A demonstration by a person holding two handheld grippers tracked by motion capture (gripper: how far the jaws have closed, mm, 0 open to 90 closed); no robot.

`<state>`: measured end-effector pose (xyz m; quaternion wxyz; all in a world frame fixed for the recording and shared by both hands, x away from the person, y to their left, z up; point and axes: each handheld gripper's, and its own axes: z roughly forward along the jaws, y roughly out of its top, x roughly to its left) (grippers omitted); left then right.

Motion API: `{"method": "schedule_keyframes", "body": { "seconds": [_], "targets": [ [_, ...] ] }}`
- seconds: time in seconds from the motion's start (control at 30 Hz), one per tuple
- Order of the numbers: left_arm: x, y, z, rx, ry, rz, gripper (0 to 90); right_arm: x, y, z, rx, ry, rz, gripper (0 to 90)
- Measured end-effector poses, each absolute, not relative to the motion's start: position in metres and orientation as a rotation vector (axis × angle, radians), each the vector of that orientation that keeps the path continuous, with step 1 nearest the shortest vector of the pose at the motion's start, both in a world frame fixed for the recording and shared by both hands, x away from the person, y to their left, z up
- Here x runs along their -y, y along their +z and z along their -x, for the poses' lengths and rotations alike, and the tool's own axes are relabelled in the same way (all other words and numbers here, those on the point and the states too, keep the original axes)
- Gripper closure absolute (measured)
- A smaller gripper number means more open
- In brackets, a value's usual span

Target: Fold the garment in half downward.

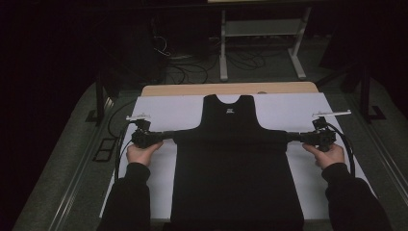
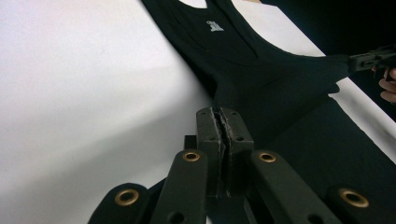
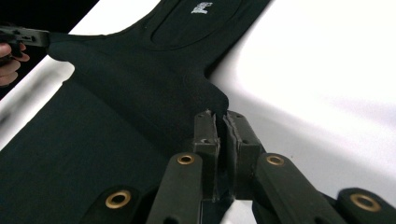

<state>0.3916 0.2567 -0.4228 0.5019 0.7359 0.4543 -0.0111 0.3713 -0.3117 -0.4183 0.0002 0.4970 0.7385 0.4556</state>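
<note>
Matt black cloth vest (image 1: 235, 159) on a smooth white sheet (image 1: 159, 113).

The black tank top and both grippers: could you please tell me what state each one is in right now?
black tank top: lying flat on the white sheet, neck at the far end, pulled out sideways at both sides below the armholes.
left gripper: shut on the tank top's left edge.
right gripper: shut on the tank top's right edge.
</note>
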Motion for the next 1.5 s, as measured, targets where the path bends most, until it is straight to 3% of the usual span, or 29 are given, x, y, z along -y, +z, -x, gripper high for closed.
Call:
{"method": "schedule_keyframes", "body": {
  "seconds": [1.5],
  "targets": [
    [-0.252,-0.440,-0.335,-1.125,-0.230,-1.917,86.5,0.313,-0.431,-0.320,-2.450,1.358,-1.670,82.4]
  ]
}}
